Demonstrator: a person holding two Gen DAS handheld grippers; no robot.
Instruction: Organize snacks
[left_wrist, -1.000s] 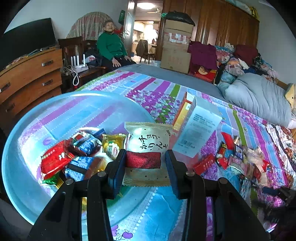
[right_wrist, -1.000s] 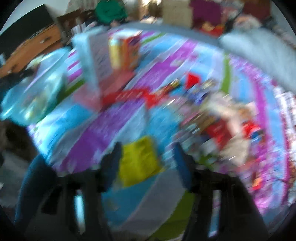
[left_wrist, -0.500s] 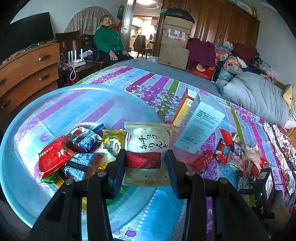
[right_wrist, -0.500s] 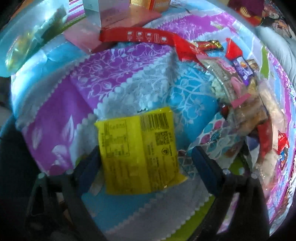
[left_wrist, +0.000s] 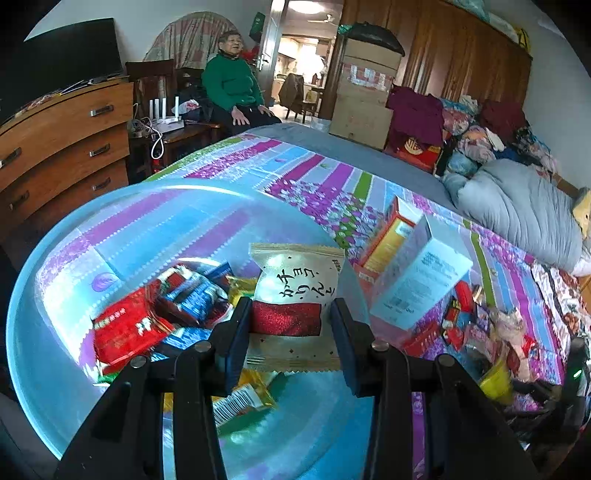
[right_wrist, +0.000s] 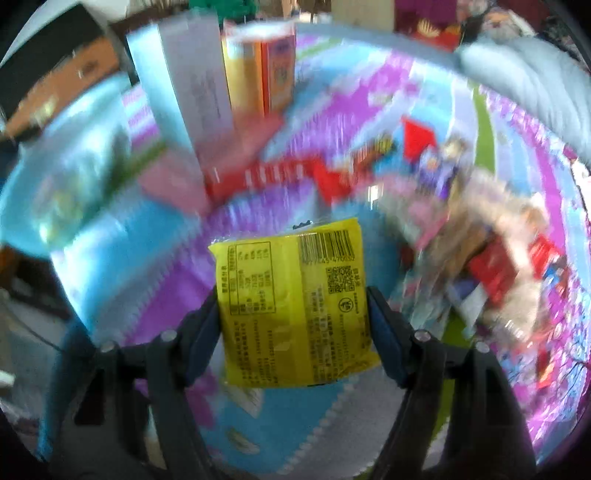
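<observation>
My left gripper (left_wrist: 290, 332) is shut on a white and red snack packet with black script (left_wrist: 295, 295), held over a clear blue plastic bowl (left_wrist: 122, 229). Several wrapped snacks (left_wrist: 129, 328) lie in the bowl. My right gripper (right_wrist: 293, 317) is shut on a yellow snack packet (right_wrist: 291, 306), lifted above the bedspread. A heap of loose snacks (right_wrist: 491, 258) lies to its right; it also shows in the left wrist view (left_wrist: 480, 332). The right wrist view is blurred.
Upright boxes, a white one (left_wrist: 421, 280) and an orange one (left_wrist: 391, 236), stand on a pink tray beside the bowl. A grey quilt (left_wrist: 517, 210) lies at the bed's far right. A wooden dresser (left_wrist: 55, 147) stands left. A person in green (left_wrist: 232, 85) sits beyond the bed.
My right gripper has closed on the yellow packet and lifted it off the bedspread, swinging up. My left gripper holds its packet over the bowl, barely moved.
</observation>
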